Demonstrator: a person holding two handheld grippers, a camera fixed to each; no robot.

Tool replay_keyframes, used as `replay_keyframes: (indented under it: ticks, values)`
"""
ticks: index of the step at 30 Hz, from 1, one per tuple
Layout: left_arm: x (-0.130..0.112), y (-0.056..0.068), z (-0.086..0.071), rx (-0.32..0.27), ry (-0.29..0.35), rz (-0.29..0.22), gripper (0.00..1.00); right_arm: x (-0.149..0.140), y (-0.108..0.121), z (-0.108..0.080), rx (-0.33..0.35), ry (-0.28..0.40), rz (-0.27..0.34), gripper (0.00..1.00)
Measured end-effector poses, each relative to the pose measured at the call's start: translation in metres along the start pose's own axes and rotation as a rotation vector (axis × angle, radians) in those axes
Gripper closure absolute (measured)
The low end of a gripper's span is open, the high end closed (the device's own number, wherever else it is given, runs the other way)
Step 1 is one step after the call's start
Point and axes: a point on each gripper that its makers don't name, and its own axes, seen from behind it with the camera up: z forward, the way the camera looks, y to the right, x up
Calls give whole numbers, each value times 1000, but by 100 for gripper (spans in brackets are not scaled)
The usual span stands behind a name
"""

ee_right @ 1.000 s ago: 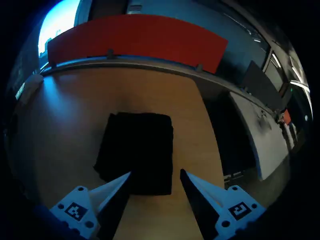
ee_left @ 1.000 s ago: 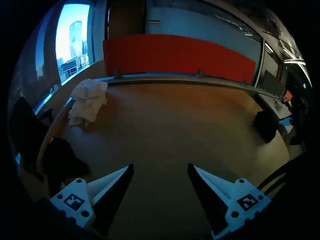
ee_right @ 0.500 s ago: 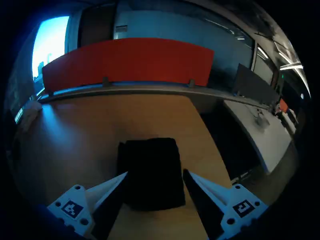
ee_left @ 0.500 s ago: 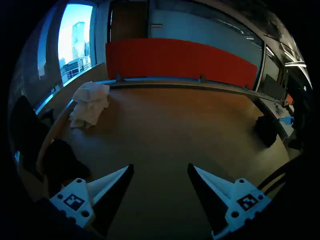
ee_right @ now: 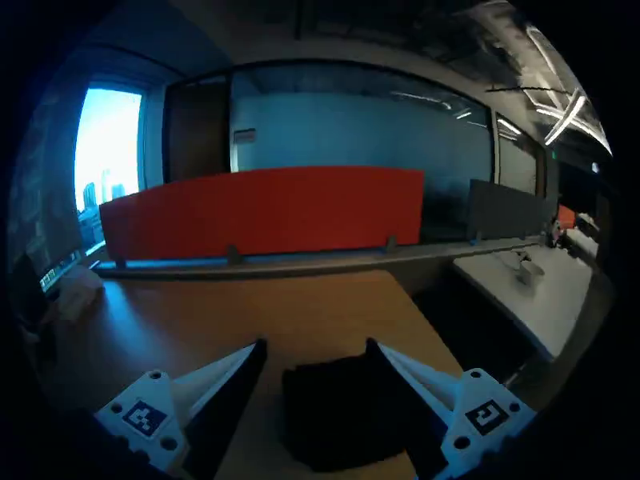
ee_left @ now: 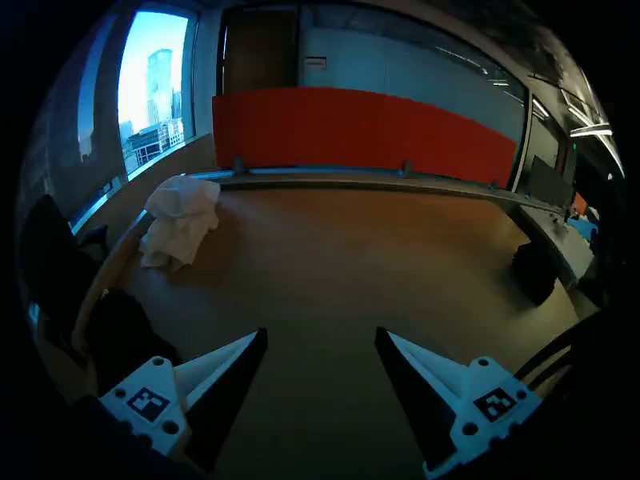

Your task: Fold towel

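Left gripper [ee_left: 320, 344] and right gripper [ee_right: 316, 356] both spread, empty; black towel [ee_right: 344, 408] near right edge of the table [ee_left: 344, 240] looks folded; crumpled white towel [ee_left: 180, 220] at far-left corner probably next.

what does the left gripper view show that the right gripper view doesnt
Left gripper view: the open left tongs over bare wood, and a dark chair at the table's edge. Right gripper view: the open right tongs, a folded black cloth lying on the table between them, and a white desk beyond. Both: the wooden table, red divider panel, bright window and crumpled white towel.
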Motion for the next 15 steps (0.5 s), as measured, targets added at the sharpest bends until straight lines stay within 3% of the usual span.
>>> replay_keyframes:
  ticks: [6, 15]
  values:
    - [13, 1, 3, 5, 34, 12, 0, 32, -10, -5, -13, 123, 9, 2]
    - [42, -1, 6, 12, 122, 24, 0, 39, -27, -4, 5, 136, -27, 2]
